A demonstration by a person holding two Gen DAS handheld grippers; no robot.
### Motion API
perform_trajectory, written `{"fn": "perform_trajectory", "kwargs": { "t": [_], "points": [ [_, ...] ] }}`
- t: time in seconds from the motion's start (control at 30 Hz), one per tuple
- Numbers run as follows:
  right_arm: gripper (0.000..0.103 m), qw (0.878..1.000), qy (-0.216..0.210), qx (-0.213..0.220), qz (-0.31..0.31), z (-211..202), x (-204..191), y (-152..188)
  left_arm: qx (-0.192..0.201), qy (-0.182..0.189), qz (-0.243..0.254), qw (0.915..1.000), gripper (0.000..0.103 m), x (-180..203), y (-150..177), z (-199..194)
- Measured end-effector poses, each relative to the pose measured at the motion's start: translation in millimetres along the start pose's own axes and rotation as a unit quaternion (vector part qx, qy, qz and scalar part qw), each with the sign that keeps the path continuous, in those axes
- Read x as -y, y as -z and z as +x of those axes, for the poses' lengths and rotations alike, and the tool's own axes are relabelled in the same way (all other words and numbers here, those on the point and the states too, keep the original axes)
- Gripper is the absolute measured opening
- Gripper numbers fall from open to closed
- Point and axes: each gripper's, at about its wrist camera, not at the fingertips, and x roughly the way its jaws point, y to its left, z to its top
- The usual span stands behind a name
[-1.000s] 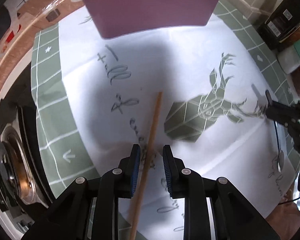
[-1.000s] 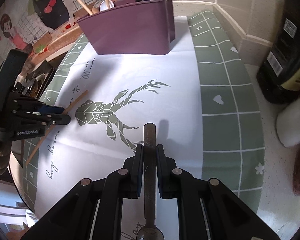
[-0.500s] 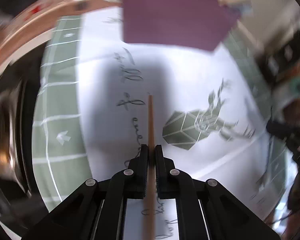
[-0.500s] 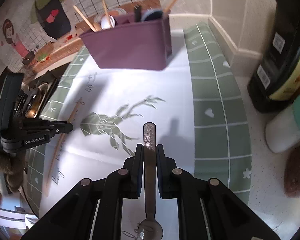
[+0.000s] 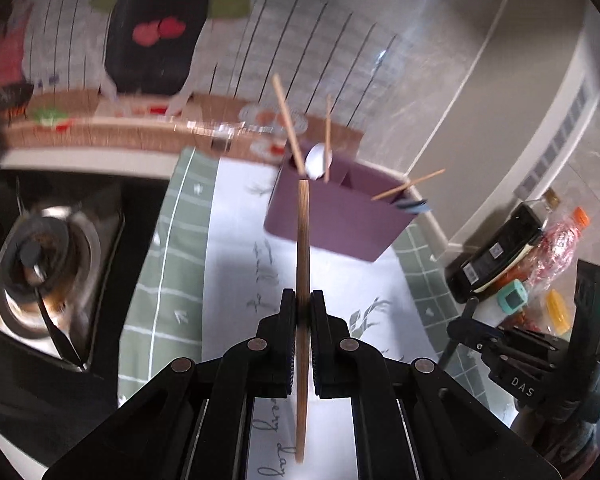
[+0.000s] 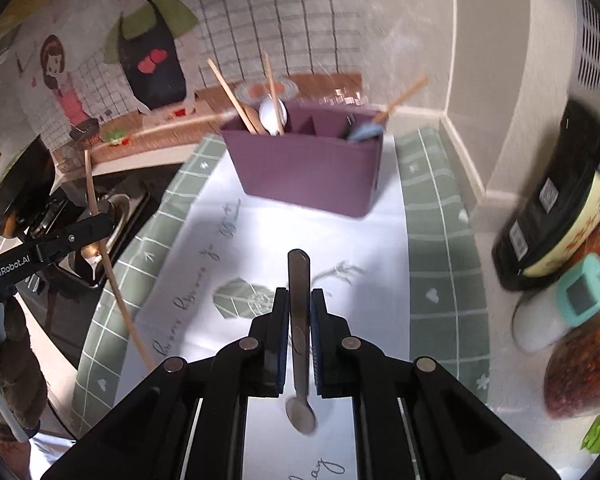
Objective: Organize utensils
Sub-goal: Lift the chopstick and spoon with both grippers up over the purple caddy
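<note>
Left gripper (image 5: 303, 312): fingers pinching a chopstick (image 5: 302, 280) around mid-length, stick lifted off the mat (image 5: 236, 264), tip pointing toward the caddy (image 5: 340, 220). In the right wrist view the same chopstick (image 6: 108, 256) hangs slanted in the left gripper (image 6: 82, 232) over the mat's left edge, beside the stove (image 6: 112, 204).

Right gripper (image 6: 300, 312): fingers pinching a metal spoon (image 6: 300, 344) by the handle, bowl end down behind the fingers, handle end pointing forward at the caddy (image 6: 308, 168). Spoon is clear of the mat (image 6: 340, 240).

Caddy is purple, divided, sits at the far end of the mat near the wall. Left compartment holds chopsticks (image 6: 236, 96) and a white spoon (image 6: 272, 114); right compartment holds a blue-ended utensil (image 6: 366, 130) with a wooden handle. Middle compartment: cannot tell the contents.

On the bench right of the mat: dark bottle (image 6: 556, 216), teal-topped white container (image 6: 560, 304). Both views are motion-blurred.
</note>
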Motion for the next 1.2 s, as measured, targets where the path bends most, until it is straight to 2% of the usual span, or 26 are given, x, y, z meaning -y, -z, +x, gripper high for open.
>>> {"fn": "perform_trajectory", "kwargs": {
  "t": [0.17, 0.43, 0.53, 0.6, 0.77, 0.83, 0.9, 1.0, 1.2],
  "points": [
    [0.005, 0.999, 0.009, 0.045, -0.012, -30.7, -9.5, -18.6, 0.044, -0.003, 0.039, 0.9983, 0.006, 16.6, -15.5, -30.0],
    [0.005, 0.988, 0.033, 0.14, -0.052, -105.0, -14.8, -83.8, 0.118, -0.007, 0.105, 0.9874, 0.007, 51.2, -80.2, -79.6],
    [0.005, 0.991, 0.019, 0.111, -0.068, -100.7, -15.1, -95.8, 0.123, -0.01, 0.11, 0.9864, 0.007, 54.7, -91.9, -86.8],
    [0.007, 0.995, 0.016, 0.069, -0.069, -74.4, -11.7, -90.8, 0.112, -0.012, 0.105, 0.9881, 0.007, 51.5, -90.1, -82.9],
    [0.022, 0.999, 0.004, -0.044, -0.01, 12.3, 7.1, -48.2, 0.067, -0.011, 0.082, 0.9943, 0.007, 33.5, -61.8, -59.3],
    [0.023, 0.996, 0.01, -0.084, 0.013, 47.1, 12.4, -28.3, 0.046, -0.013, 0.071, 0.9963, 0.007, 24.6, -45.9, -47.4],
    [0.026, 0.994, 0.016, -0.104, 0.026, 67.6, 14.7, -14.1, 0.03, -0.019, 0.064, 0.9973, 0.007, 17.0, -29.6, -37.5],
    [0.026, 0.991, 0.026, -0.118, 0.063, 91.7, 19.9, -2.4, 0.01, -0.023, 0.052, 0.9983, 0.007, 8.4, -9.7, -27.8],
    [0.026, 0.986, 0.051, -0.111, 0.115, 114.7, 24.7, 9.0, 0.014, -0.025, 0.033, 0.999, 0.007, -1.8, 7.7, -32.3]
  ]
}}
